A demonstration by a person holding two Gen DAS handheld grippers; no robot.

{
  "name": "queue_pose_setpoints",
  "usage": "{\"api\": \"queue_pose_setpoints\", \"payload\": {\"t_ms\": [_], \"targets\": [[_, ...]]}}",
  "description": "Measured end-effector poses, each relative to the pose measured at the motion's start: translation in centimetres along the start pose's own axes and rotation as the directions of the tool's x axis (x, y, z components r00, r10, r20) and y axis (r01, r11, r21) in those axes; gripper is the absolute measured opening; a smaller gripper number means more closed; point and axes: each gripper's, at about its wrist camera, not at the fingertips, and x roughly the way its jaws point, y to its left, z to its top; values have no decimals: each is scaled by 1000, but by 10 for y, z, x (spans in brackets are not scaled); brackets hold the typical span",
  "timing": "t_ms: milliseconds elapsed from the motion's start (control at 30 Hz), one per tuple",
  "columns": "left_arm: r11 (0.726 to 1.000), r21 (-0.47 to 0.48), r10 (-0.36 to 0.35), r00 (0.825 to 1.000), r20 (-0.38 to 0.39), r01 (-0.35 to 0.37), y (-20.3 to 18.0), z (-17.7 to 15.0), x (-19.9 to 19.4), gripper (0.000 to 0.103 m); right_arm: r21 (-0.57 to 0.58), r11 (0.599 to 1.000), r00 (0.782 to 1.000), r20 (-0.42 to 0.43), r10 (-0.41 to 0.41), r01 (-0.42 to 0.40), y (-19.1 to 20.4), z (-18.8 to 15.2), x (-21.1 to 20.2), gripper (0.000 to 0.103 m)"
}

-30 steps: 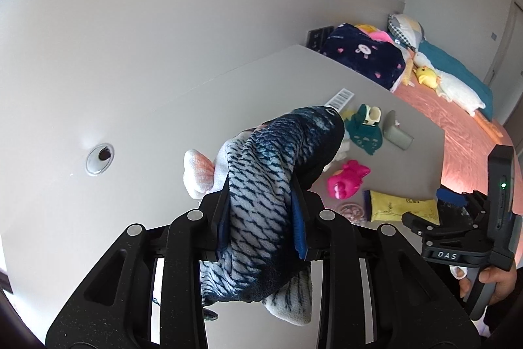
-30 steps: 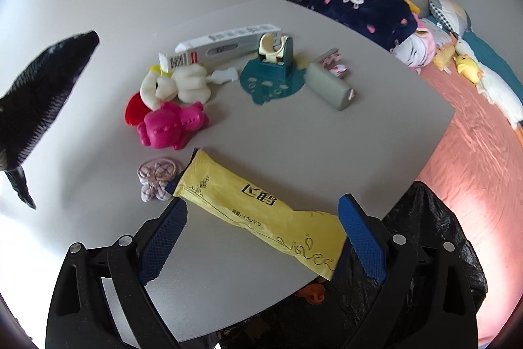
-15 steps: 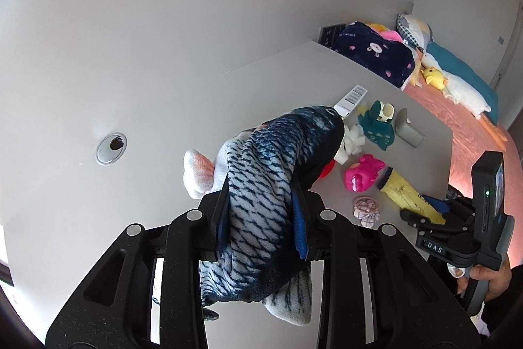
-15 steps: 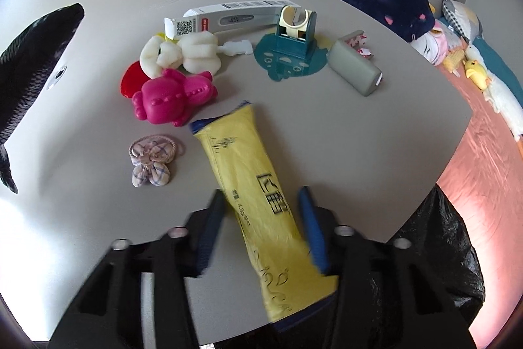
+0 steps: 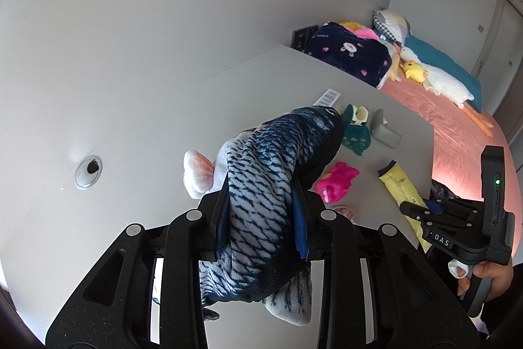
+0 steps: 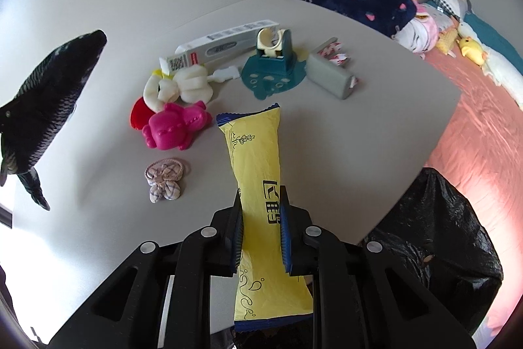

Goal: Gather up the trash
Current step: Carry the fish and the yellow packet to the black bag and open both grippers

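Observation:
My right gripper point(image 6: 260, 211) is shut on a long yellow snack wrapper point(image 6: 258, 159) that lies lengthwise on the grey table point(image 6: 376, 126), its near end hanging past the table's front edge. The same yellow wrapper point(image 5: 400, 185) and the right gripper point(image 5: 421, 211), held by a hand, show at the right of the left wrist view. My left gripper point(image 5: 261, 211) is shut on a blue scaly plush fish point(image 5: 268, 192), lifted above the table. That plush fish point(image 6: 45, 107) hangs at the left of the right wrist view.
A black trash bag point(image 6: 438, 244) stands below the table's front right corner. On the table lie a pink toy point(image 6: 176, 126), a white plush point(image 6: 183, 84), a fabric bow point(image 6: 163, 179), a teal tape dispenser point(image 6: 274, 61), a long white box point(image 6: 225, 41) and a grey case point(image 6: 330, 77). A bed point(image 6: 483, 107) is at right.
The right gripper's jaws went from wide open around the wrapper to shut on it, and the wrapper swung to point straight away. The left gripper kept its hold on the fish.

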Motion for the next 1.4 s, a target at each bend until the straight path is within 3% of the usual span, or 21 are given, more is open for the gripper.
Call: {"api": "queue_pose_setpoints", "payload": {"t_ms": [300, 667, 1400], "targets": [[991, 98, -91, 996, 3, 90, -39, 13, 8, 32, 109, 994, 998, 58, -24, 17, -29, -7, -34, 20], [959, 199, -203, 979, -21, 203, -94, 24, 18, 32, 216, 973, 989, 100, -109, 85, -71, -24, -69, 20], [839, 382, -386, 919, -85, 388, -205, 27, 18, 33, 409, 894, 955, 142, -259, 182, -139, -74, -132, 20]]}}
